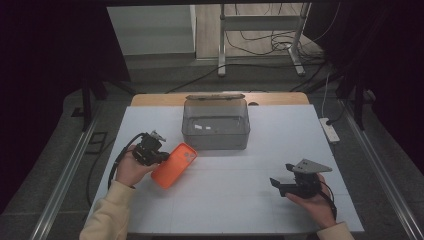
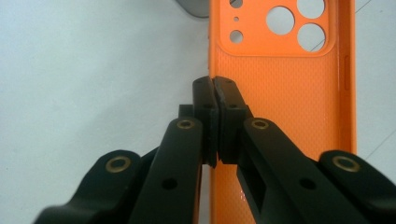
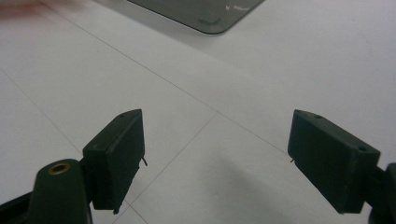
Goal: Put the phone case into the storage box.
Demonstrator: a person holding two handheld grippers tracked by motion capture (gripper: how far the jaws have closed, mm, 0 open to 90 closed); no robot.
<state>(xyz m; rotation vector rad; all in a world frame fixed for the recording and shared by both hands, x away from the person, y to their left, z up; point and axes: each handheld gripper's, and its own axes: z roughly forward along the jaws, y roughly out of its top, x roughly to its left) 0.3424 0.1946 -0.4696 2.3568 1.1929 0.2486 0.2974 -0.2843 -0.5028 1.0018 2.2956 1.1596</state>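
An orange phone case [image 1: 176, 166] with round camera holes is tilted just above the white table [image 1: 225, 200], left of centre. My left gripper [image 1: 161, 157] is shut on the case's long side edge. In the left gripper view the black jaws [image 2: 214, 88] meet tightly on the left rim of the orange case [image 2: 280, 93], whose textured inside faces the camera. My right gripper [image 1: 278, 186] rests low over the table at the right, open and holding nothing. In the right gripper view its pads [image 3: 215, 154] stand far apart over bare table.
A clear grey plastic box [image 1: 216, 125] with its lid tipped back stands at the table's far middle; its corner [image 3: 205, 14] shows in the right gripper view. A white power strip [image 1: 330, 130] lies off the right edge. Desk legs and cables are beyond.
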